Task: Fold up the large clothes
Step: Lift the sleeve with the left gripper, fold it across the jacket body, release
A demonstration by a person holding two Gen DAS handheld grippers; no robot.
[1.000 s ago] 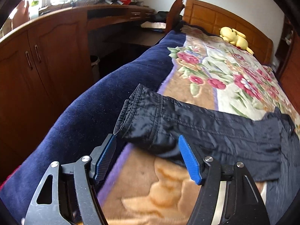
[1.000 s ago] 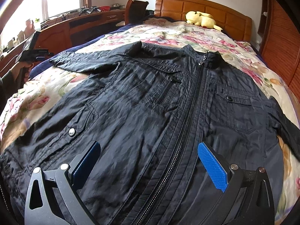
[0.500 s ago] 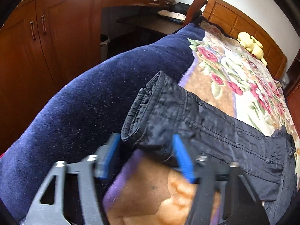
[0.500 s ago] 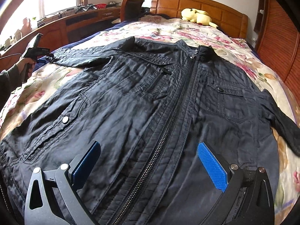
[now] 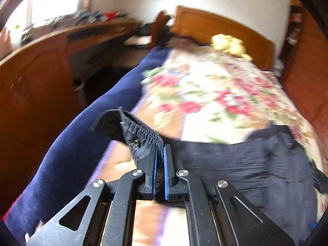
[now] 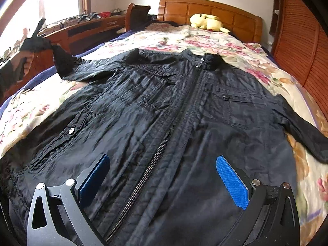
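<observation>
Bed [image 6: 209, 14]: wooden headboard seen at the far end.
Cover: floral blanket [image 6: 205, 41] spread over the bed; dark blue edge on the left side.
On blanket: black jacket [image 6: 164, 112] laid flat, front up, zipped.
Near headboard: yellow plush toy [image 6: 206, 21].

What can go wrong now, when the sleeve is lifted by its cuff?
1. The left gripper pinches only the cuff edge, so the sleeve may slip out.
2. The right gripper is open above the jacket, holding nothing; pulling the sleeve may drag the whole jacket across the blanket.
</observation>
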